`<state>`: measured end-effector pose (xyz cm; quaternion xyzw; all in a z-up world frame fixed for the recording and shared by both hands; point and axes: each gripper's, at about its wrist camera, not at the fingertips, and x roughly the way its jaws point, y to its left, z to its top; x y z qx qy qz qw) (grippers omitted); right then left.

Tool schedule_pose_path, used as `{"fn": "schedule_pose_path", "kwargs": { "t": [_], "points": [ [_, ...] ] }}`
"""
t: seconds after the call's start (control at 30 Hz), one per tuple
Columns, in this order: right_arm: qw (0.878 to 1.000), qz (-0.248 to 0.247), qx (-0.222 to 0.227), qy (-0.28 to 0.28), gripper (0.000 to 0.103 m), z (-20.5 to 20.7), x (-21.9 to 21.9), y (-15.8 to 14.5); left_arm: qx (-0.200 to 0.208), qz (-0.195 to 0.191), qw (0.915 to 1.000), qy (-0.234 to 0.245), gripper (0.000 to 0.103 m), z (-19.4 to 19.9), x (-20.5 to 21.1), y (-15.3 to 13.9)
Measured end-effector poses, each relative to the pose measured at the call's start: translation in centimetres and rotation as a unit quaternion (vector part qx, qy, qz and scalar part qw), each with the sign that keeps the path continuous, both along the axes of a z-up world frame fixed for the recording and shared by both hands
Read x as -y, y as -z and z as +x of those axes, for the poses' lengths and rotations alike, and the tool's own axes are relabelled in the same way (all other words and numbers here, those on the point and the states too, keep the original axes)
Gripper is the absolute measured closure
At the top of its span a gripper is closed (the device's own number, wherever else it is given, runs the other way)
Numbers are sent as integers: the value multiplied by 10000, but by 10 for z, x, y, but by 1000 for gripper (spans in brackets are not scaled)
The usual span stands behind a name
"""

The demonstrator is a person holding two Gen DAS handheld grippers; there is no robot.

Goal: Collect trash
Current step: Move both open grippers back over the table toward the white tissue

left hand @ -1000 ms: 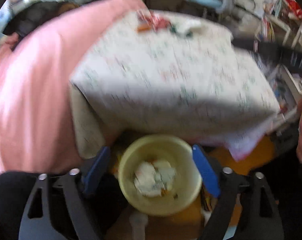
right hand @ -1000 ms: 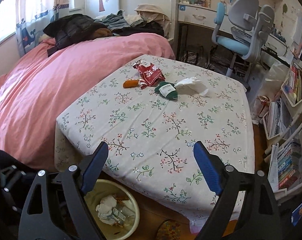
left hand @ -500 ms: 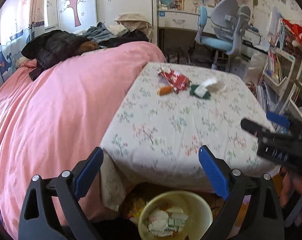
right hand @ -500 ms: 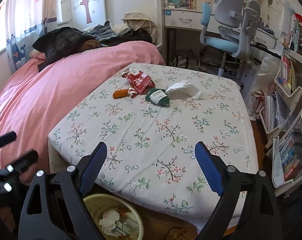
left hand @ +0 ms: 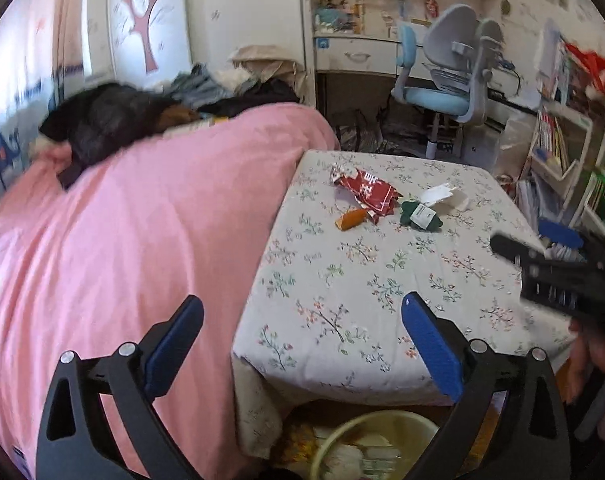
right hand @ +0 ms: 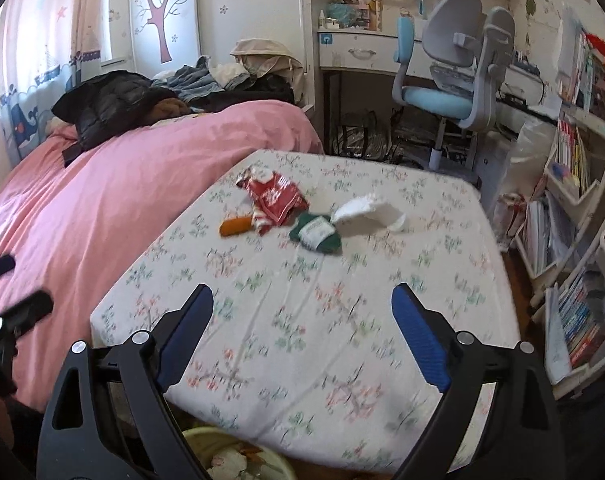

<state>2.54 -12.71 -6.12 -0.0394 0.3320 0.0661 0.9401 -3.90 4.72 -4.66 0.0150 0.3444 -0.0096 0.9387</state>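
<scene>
Both cameras have lifted off the yellow bin (left hand: pixel 376 436), now cut by the bottom edge, toward the floral table (left hand: pixel 382 280). Left gripper (left hand: pixel 302 344) is opening, nothing between its jaws; right gripper (right hand: pixel 302 328) also gapes, empty. Mid-frame lie the trash pieces: a red wrapper (right hand: pixel 274 196) (white print, unreadable), an orange piece (right hand: pixel 235 226) at its lower left, a green packet (right hand: pixel 316 234) with an illegible white label, and white paper (right hand: pixel 372 210) to its right.

Ahead of my hand-held gripper (right hand: pixel 301 310), the floral-clothed table (right hand: pixel 302 320) is carrying a red wrapper (right hand: pixel 273 197), orange piece (right hand: pixel 235 226), green packet (right hand: pixel 316 234) and white tissue (right hand: pixel 368 210).
</scene>
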Motion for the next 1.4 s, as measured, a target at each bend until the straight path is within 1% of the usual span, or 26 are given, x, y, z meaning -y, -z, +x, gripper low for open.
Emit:
{"fn": "schedule_pose_path", "kwargs": {
  "t": [0.13, 0.2, 0.27, 0.3, 0.33, 0.4, 0.67, 0.93, 1.03, 1.17, 1.4],
  "points": [
    [9995, -306, 95, 25, 13, 16, 8, -18, -6, -107, 9999, -22, 8, -4, -7, -1],
    [9989, -438, 151, 79, 11, 21, 15, -19, -13, -145, 9999, 4, 8, -4, -8, -1],
    [9985, -482, 115, 221, 11, 25, 23, -12, -19, -168, 9998, 48, 8, -5, -7, -1],
    [9986, -413, 23, 330, 11, 28, 28, -7, -22, -166, 9998, 71, 8, -6, -7, -1],
    [9986, -226, -188, 441, 11, 34, 32, -2, -23, -159, 9998, 93, 8, -6, -7, -1],
    [9979, 115, -369, 523, 11, 40, 39, 4, -24, -143, 9998, 129, 8, -8, -7, 0],
    [9982, -117, -419, 403, 11, 40, 29, 10, -119, -234, 9996, 133, 8, -7, -11, 2],
    [9977, -177, -481, 436, 11, 44, 33, 13, -152, -154, 9996, 155, 8, -6, -8, 4],
    [9969, -297, -594, 433, 11, 53, 32, 20, -161, -130, 9997, 160, 8, -6, -8, 5],
    [9954, -324, -782, 455, 11, 66, 33, 31, -178, -95, 9997, 162, 8, -6, -7, 7],
    [9890, -362, -1271, 672, 11, 106, 48, 63, -215, -43, 9996, 185, 8, -7, -5, 8]
  ]
}}
